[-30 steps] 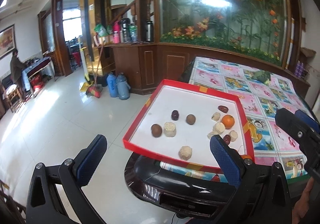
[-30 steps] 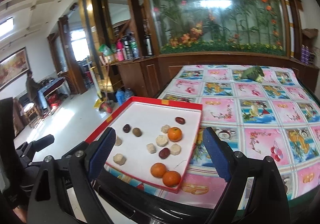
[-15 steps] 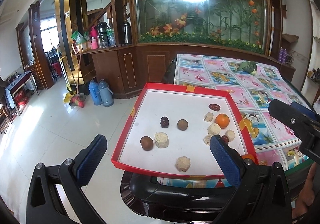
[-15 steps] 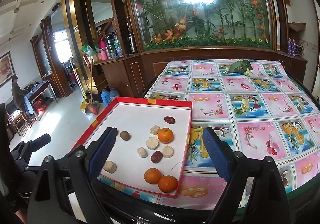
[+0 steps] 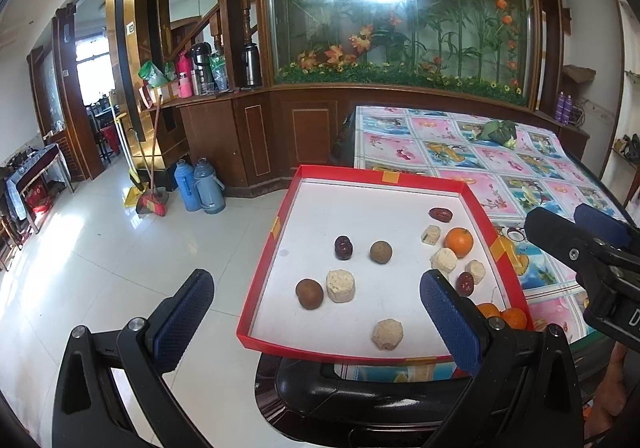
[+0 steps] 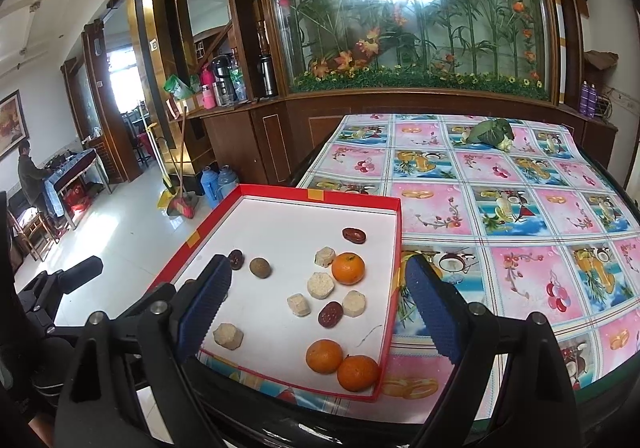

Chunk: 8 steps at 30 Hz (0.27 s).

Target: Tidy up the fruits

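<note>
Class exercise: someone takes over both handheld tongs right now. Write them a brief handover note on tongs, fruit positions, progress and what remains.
Left tongs: open, empty, short of the tray.
Right tongs: open, empty, also short of it.
Shallow red-rimmed white tray sits at the corner of the floral-clothed table. Inside, mixed loosely: three oranges, dark red dates, round brown fruits, pale beige cakes.
Done: nothing grouped.
Left: sort everything by kind.

Over my red tray (image 6: 394, 248) the air is open from above; only its low rim bounds it. Pieces crowd the right half around the oranges (image 6: 347, 268); the far white floor lies bare. Right of it, the tablecloth (image 6: 520, 216) is free up to a far leafy vegetable (image 6: 490, 132)
</note>
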{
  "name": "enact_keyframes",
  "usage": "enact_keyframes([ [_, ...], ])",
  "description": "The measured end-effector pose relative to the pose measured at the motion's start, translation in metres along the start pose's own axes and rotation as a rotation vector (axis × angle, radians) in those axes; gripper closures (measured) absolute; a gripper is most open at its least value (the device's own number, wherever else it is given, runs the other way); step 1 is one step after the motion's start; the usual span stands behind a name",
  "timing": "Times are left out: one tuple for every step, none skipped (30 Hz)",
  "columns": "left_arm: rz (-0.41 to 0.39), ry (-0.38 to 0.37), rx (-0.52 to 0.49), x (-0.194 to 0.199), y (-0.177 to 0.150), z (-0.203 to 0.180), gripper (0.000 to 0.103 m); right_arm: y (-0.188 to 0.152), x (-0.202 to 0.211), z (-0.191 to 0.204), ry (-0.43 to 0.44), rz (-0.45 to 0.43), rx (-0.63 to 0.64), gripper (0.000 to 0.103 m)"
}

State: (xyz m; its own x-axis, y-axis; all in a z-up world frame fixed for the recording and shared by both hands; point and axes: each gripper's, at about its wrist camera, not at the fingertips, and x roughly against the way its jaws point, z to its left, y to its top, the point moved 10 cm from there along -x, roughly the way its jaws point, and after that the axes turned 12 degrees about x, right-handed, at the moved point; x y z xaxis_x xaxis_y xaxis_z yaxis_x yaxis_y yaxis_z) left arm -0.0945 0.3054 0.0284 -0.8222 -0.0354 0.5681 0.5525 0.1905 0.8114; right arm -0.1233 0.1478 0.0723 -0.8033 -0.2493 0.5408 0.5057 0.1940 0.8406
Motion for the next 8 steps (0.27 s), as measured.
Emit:
enact_keyframes([
  [0.001,-0.009,0.001,-0.0012,0.0002,-0.0004,0.0,-0.0005,-0.0005,-0.0001,-0.003,0.0,-0.002,0.014],
  [0.0,-0.018,0.0,-0.0019,0.0005,-0.0013,0.0,-0.0008,-0.0012,-0.0009,-0.008,0.001,-0.005,0.014],
  [-0.002,-0.025,-0.004,-0.0028,0.0009,-0.0024,0.0,-0.001,-0.0022,-0.0016,-0.01,0.002,-0.007,0.014],
  [-0.004,-0.025,-0.006,-0.0039,0.0008,-0.0032,0.0,-0.0013,-0.0034,-0.0024,-0.01,0.005,-0.011,0.014],
  [-0.004,-0.025,-0.008,-0.005,0.0007,-0.0037,0.0,-0.0013,-0.0041,-0.0035,-0.011,0.007,-0.015,0.014],
  [-0.003,-0.03,-0.008,-0.0047,0.0006,-0.0042,0.0,-0.002,-0.0048,-0.0053,-0.013,0.008,-0.021,0.014],
  [-0.003,-0.035,-0.011,-0.0054,0.0003,-0.0051,0.0,-0.0027,-0.0055,-0.0071,-0.015,0.01,-0.026,0.014],
  [-0.002,-0.034,-0.012,-0.0062,-0.0006,-0.0058,0.0,-0.0035,-0.0068,-0.0083,-0.014,0.013,-0.029,0.014],
])
